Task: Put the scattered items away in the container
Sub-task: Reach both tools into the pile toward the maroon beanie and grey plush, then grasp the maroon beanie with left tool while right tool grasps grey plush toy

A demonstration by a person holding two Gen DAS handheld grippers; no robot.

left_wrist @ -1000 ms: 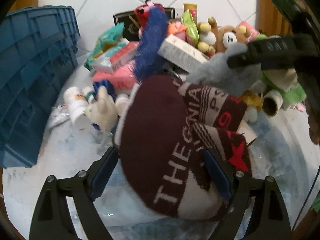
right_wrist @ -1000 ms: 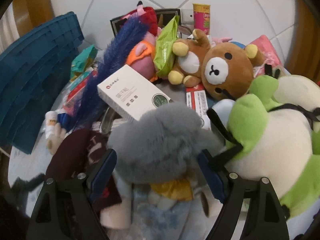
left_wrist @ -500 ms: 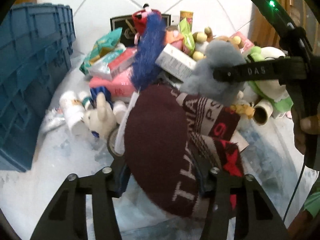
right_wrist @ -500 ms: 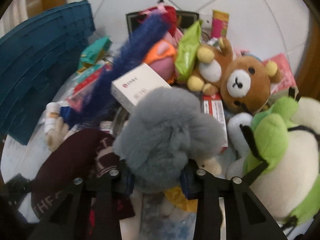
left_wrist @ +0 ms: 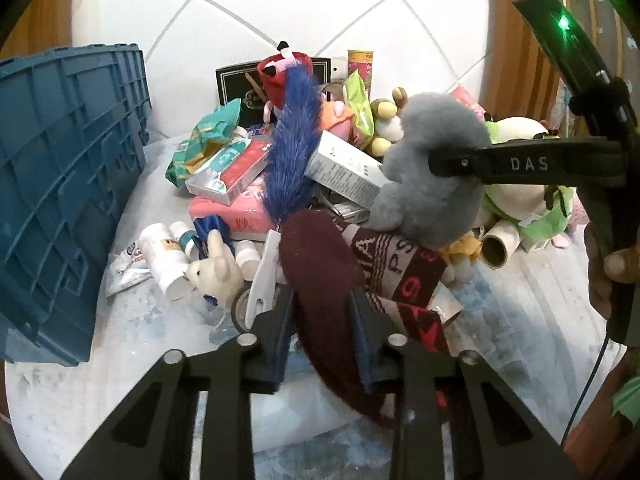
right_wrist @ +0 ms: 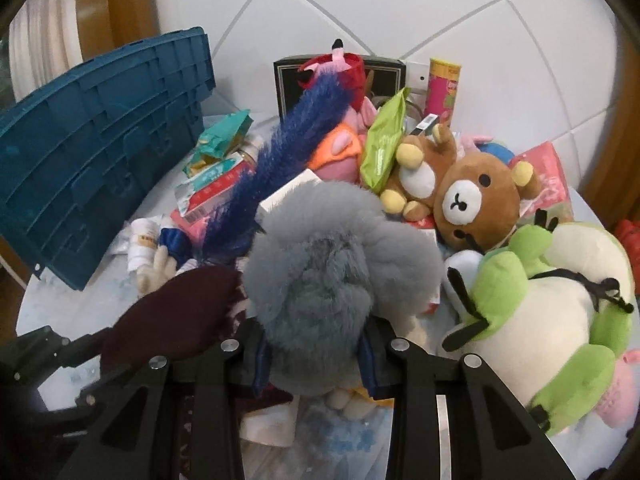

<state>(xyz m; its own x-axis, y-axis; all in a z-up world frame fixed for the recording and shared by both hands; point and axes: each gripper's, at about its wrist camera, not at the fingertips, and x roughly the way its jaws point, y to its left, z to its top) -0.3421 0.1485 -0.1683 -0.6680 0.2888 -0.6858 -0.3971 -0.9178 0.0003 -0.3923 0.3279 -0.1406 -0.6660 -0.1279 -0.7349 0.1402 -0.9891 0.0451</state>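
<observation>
A maroon knit hat (left_wrist: 320, 256) with white lettering sits between the jaws of my left gripper (left_wrist: 320, 304). The jaws are closing and the pads press into its folded cloth. My right gripper (right_wrist: 316, 344) is shut on a grey furry plush (right_wrist: 328, 264), held above the pile. From the left wrist view that plush (left_wrist: 432, 200) hangs at the right in the right gripper's black fingers (left_wrist: 520, 164). The blue crate (left_wrist: 60, 180) stands on its side at the left, also in the right wrist view (right_wrist: 100, 152). The hat (right_wrist: 180, 312) shows at that view's lower left.
The pile on the white table holds a blue feather duster (left_wrist: 292, 152), a white box (left_wrist: 344, 168), bottles (left_wrist: 164, 256), a small white bunny (left_wrist: 216, 272), a brown bear (right_wrist: 472, 196) and a green frog plush (right_wrist: 540, 320). A person's hand (left_wrist: 608, 272) grips the right handle.
Both grippers went from wide open to closed, the left on the hat and the right on the grey plush. Both have risen, and the pile looks farther below.
</observation>
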